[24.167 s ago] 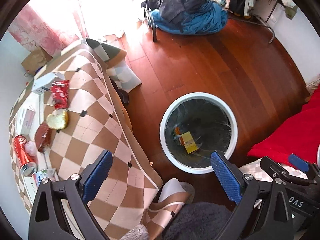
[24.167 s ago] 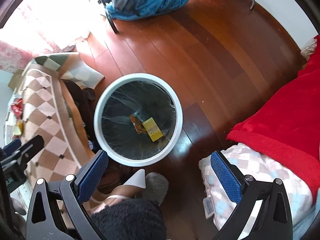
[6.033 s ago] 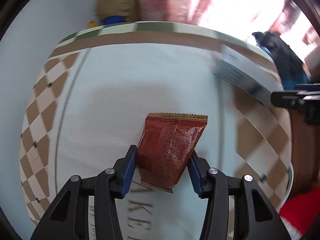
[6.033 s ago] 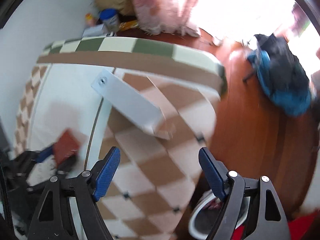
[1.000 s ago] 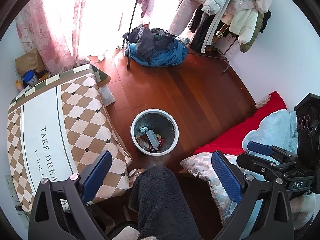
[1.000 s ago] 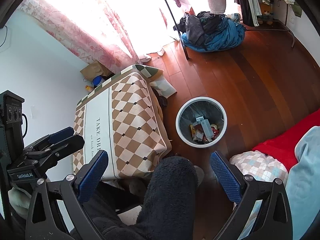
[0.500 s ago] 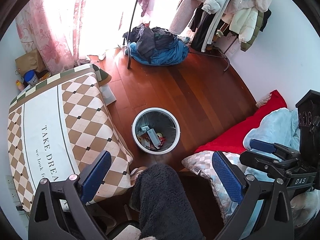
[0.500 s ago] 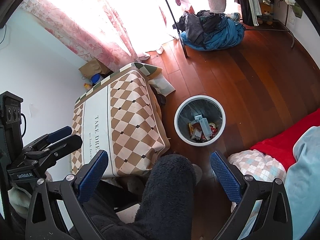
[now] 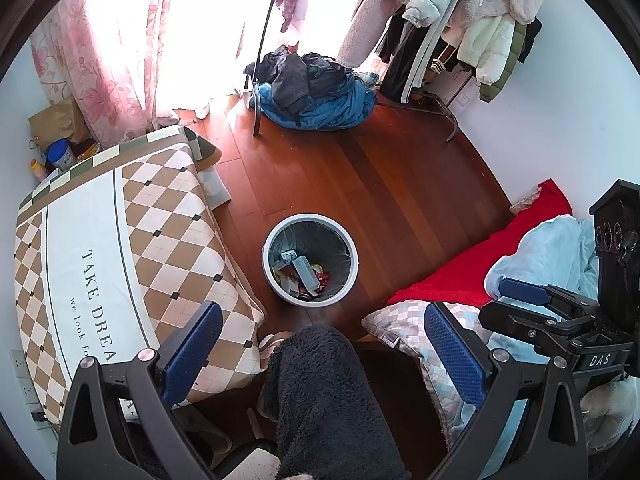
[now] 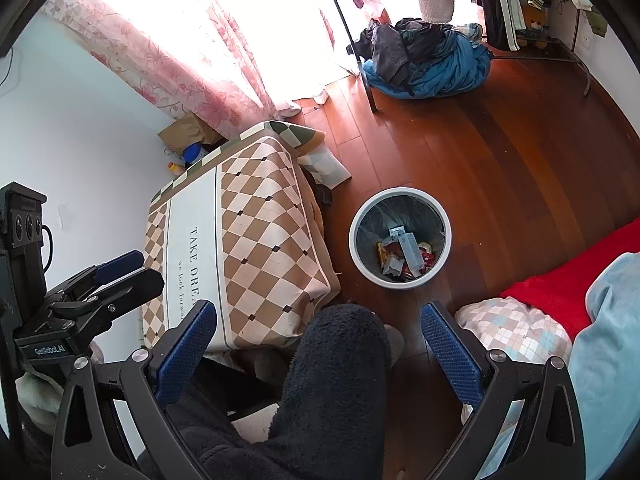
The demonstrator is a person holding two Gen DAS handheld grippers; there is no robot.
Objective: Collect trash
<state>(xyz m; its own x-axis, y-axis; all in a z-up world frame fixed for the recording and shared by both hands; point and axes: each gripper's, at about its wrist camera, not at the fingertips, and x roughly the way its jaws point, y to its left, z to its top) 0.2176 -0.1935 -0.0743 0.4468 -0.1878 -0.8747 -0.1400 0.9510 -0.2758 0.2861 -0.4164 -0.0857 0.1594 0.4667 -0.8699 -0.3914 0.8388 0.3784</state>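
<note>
A white round trash bin (image 9: 310, 259) (image 10: 400, 237) stands on the wooden floor beside the table, with several wrappers and a grey box (image 9: 303, 271) (image 10: 413, 251) lying inside it. The checkered tablecloth (image 9: 120, 248) (image 10: 248, 248) on the low table has nothing on it. My left gripper (image 9: 322, 350) is held high above the room, open and empty. My right gripper (image 10: 318, 350) is open and empty too, equally high. Each gripper shows at the edge of the other's view.
A person's leg in dark fleece (image 9: 324, 396) (image 10: 336, 380) fills the near middle. A red blanket (image 9: 480, 256) and checked pillow (image 10: 516, 332) lie at right. A pile of clothes (image 9: 312, 92) and a clothes rack (image 9: 452, 40) stand at the back, pink curtains (image 10: 192, 64) at left.
Both grippers have stayed open and high; the view has shifted only slightly, the bin drifting a little in frame. Earlier the left gripper held a brown wrapper over the table.
</note>
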